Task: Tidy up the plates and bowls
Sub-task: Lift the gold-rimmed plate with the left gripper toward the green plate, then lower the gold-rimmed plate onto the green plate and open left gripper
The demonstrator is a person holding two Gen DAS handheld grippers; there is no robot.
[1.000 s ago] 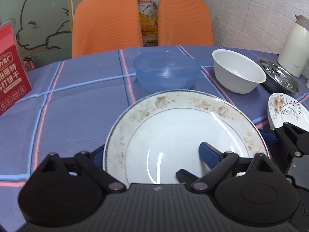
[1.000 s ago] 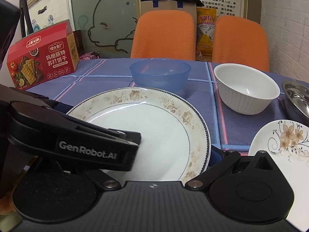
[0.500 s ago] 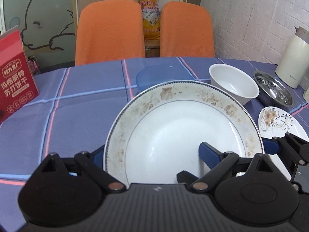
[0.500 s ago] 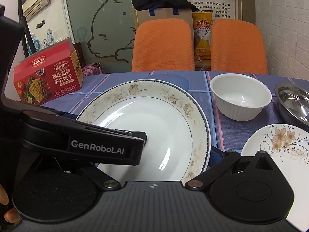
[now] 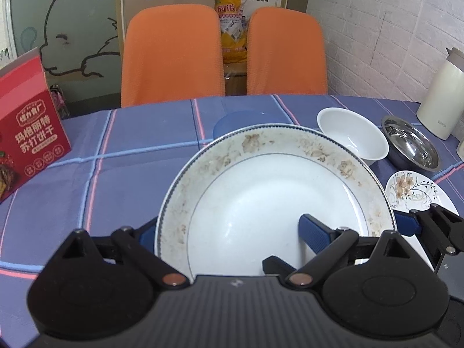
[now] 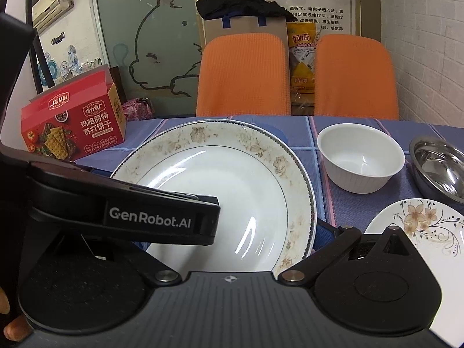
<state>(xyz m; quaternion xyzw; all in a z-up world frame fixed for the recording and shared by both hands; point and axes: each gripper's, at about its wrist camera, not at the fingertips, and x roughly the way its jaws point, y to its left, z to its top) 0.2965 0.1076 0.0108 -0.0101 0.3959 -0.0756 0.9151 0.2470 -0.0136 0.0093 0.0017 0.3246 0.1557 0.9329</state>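
The left gripper has its jaws clamped on the near rim of the large plate, one blue pad on top inside the well at lower right of centre, the other mostly hidden under the rim at lower left; the right gripper reaches the same plate from its right edge, a blue pad showing just under the rim, but whether its jaws are pressed shut on it I cannot tell, since the plate covers the other finger; in the right wrist view the black body of the left gripper crosses the plate's left side and hides that part of it; the plate is held up off the counter, tilted toward the cameras, empty, with faded brown flowers on its rim; behind it the blue bowl is nearly all hidden, only its far edge showing above the plate's top; right of it the white bowl stands empty, and beside that the steel bowl, also empty; the small flowered plate lies at lower right, partly cut off by the gripper body; a red cracker box stands at the left; a white jug is cut by the right edge; two orange chairs stand beyond the counter.
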